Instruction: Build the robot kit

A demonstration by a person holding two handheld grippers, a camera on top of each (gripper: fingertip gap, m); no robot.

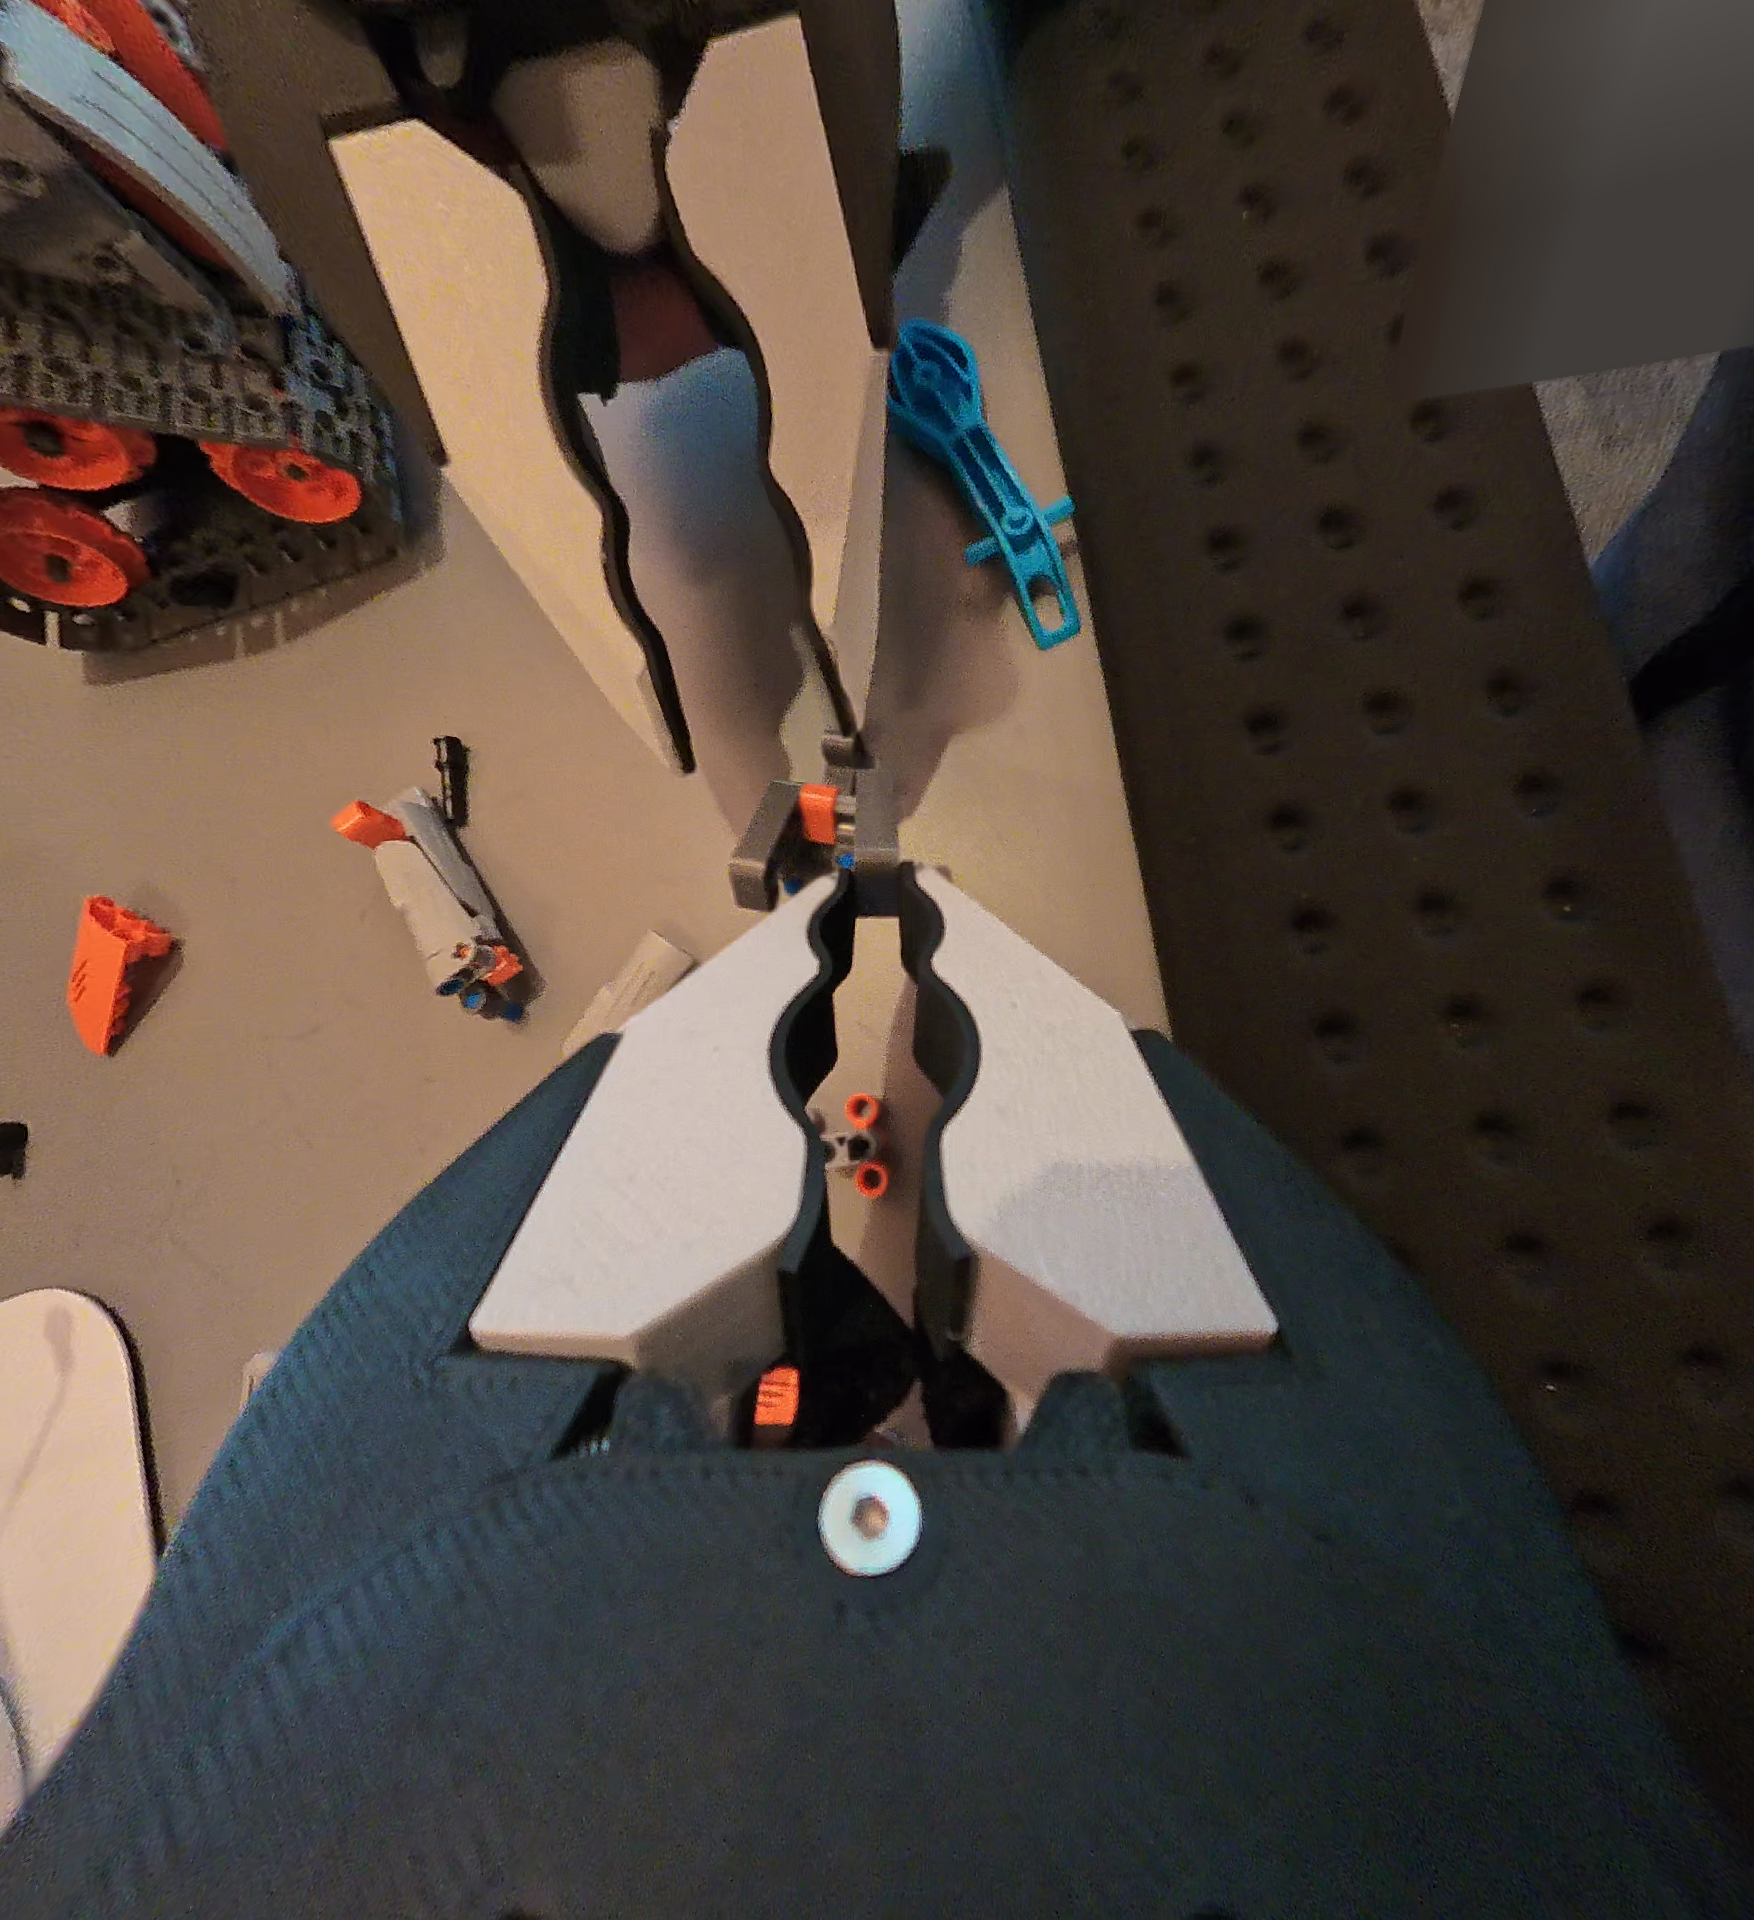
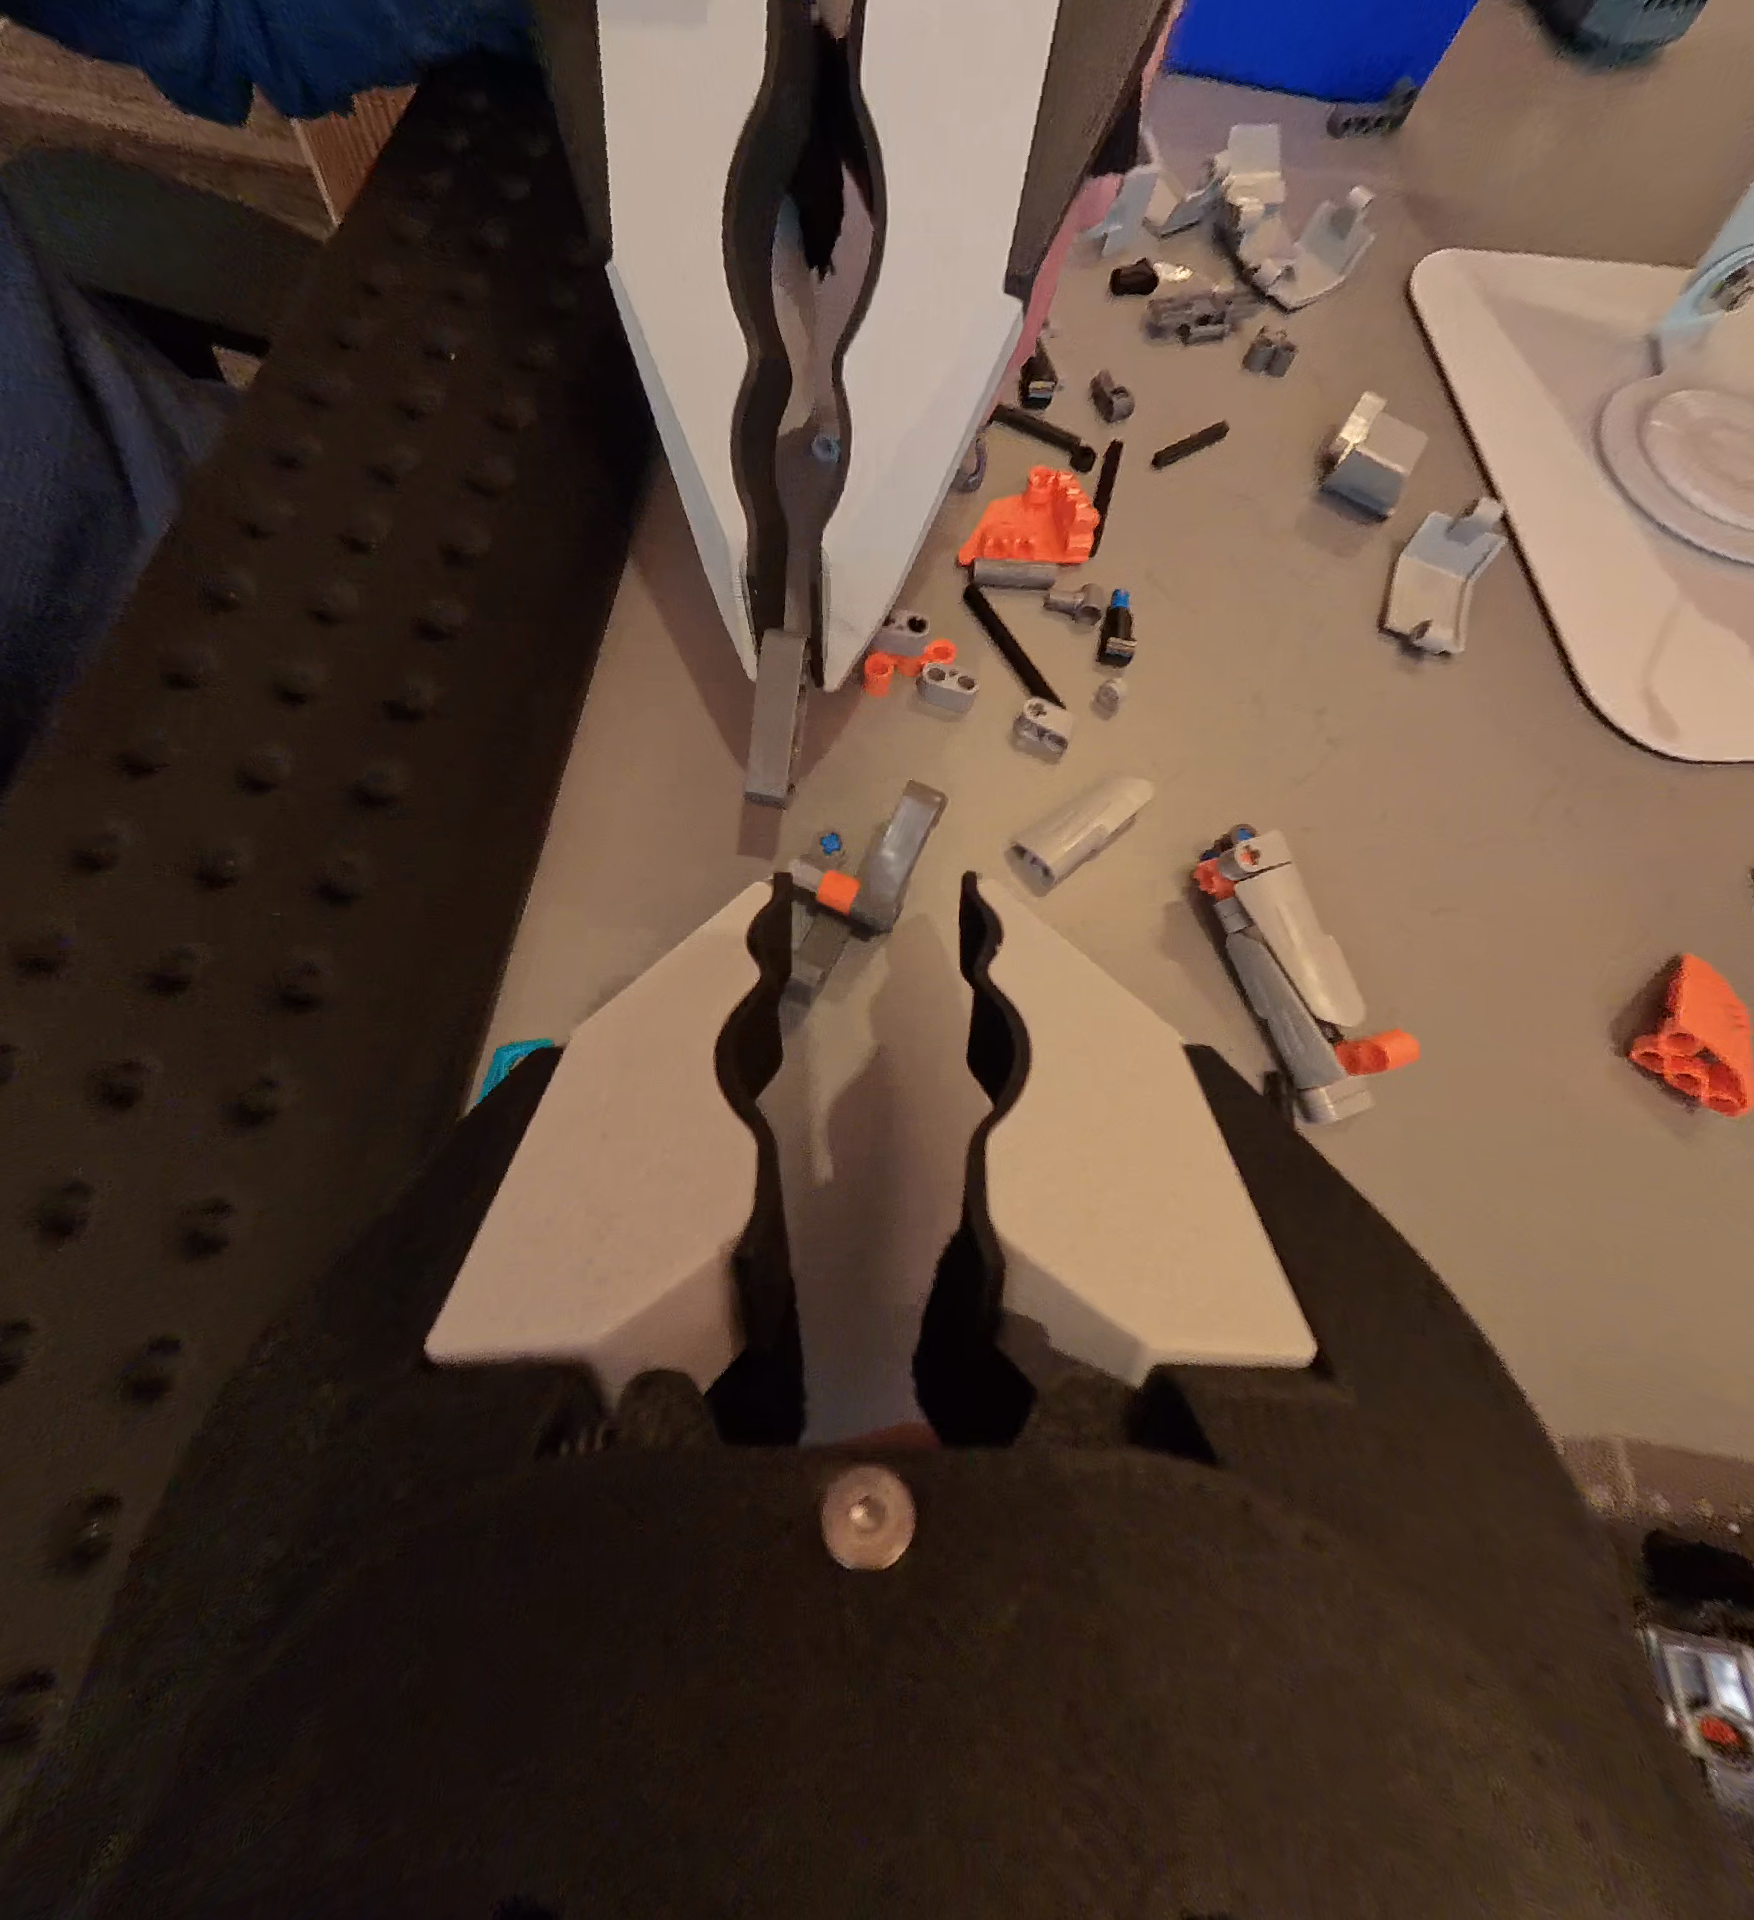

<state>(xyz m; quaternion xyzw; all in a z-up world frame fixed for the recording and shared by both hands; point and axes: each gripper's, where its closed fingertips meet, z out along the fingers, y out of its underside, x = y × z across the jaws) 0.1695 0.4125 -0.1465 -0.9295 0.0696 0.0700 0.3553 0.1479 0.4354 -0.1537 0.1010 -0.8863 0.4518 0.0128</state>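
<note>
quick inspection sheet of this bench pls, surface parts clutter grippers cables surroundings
surface: grey-beige table, strewn with parts
parts in hand: grey beam; small grey-and-orange assembly just beyond its end
clutter: orange wedge, grey-and-orange arm piece, blue lever, tracked model with orange wheels, loose connectors, white stand base
grippers: left gripper shut on the beam; right gripper open, assembly at its tips
cables: nothing seen
surroundings: dark perforated panel beside the table
</note>
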